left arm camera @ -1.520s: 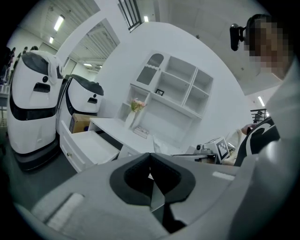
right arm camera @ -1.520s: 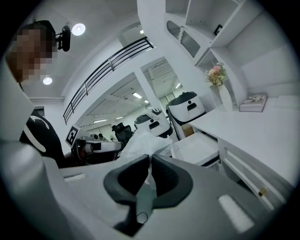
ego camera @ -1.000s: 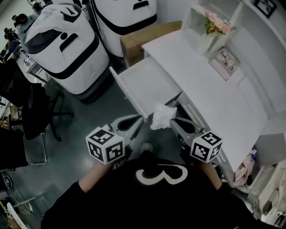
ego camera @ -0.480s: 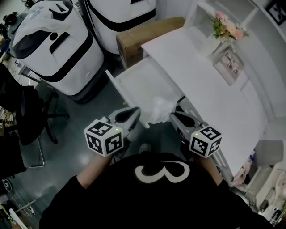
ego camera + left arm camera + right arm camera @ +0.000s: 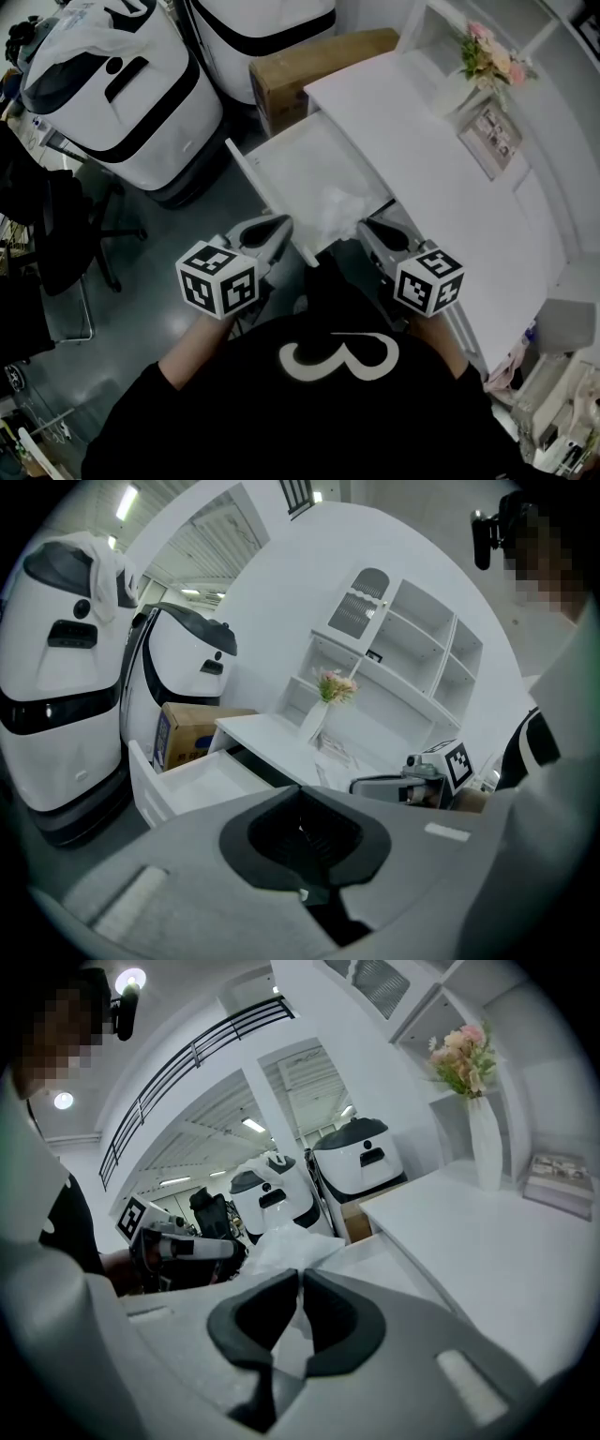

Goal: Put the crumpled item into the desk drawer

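The desk drawer [image 5: 305, 169] stands pulled out from the white desk [image 5: 422, 150], and its inside looks bare. My right gripper [image 5: 362, 229] is shut on the crumpled white item [image 5: 337, 210], which hangs over the drawer's near right corner. In the right gripper view the crumpled item [image 5: 281, 1241] bulges out ahead of the closed right gripper [image 5: 300, 1283]. My left gripper [image 5: 279, 227] hovers at the drawer's front panel, shut, with nothing in it. In the left gripper view, the left gripper [image 5: 302, 810] has its pads together and the drawer [image 5: 202, 780] lies ahead on the left.
A cardboard box [image 5: 314, 61] sits on the floor behind the drawer. Two large white-and-black machines [image 5: 117, 94] stand to the left. A dark office chair [image 5: 56, 234] is at the far left. A flower vase [image 5: 469, 80] and a framed picture [image 5: 497, 136] sit on the desk.
My right gripper has carried the crumpled item forward from the drawer's front edge to above its inside. The left gripper has moved forward a little with it.
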Tool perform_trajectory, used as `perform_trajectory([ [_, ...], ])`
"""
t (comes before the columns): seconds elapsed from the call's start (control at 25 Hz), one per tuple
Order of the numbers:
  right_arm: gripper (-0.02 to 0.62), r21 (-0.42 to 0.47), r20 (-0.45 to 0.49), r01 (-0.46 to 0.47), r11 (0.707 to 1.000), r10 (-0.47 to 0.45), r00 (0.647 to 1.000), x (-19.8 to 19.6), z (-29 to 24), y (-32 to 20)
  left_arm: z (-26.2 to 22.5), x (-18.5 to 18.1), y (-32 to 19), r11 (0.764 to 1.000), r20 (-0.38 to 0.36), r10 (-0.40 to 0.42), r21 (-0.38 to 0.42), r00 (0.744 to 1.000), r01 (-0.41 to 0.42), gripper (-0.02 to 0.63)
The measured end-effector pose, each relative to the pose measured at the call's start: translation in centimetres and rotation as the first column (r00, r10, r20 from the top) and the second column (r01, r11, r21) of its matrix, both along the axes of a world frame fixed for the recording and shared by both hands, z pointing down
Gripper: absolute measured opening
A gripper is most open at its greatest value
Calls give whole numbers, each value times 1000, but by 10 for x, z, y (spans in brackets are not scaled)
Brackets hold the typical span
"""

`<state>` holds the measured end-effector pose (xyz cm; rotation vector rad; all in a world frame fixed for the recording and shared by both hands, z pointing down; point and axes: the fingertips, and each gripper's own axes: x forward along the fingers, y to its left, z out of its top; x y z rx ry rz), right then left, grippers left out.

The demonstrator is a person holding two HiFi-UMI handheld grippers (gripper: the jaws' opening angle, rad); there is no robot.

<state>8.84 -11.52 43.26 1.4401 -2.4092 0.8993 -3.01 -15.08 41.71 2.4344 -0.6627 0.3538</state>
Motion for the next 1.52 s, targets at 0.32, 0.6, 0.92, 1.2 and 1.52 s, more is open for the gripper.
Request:
perform_trajectory([
  [0.32, 23, -60, -21, 24, 998, -26, 999, 6, 27, -49, 14, -4, -36, 998, 17, -56, -32, 998, 56, 8],
  [0.6, 23, -124, -52, 58, 991, -65, 997, 9, 56, -100, 28, -4, -71, 992, 36, -104, -75, 994, 106, 8],
  [0.92, 23, -187, -124, 140, 972, -165, 978, 0, 102, -147, 48, -9, -106, 980, 69, -161, -110, 985, 168, 8],
  [1.2, 23, -262, -175, 190, 946, -240, 955, -8, 152, -174, 67, -18, -121, 966, 97, -206, -137, 974, 218, 8],
  [1.52, 25, -367, -208, 209, 906, -300, 931, -10, 213, -192, 86, -27, -132, 951, 113, -244, -166, 963, 261, 8],
])
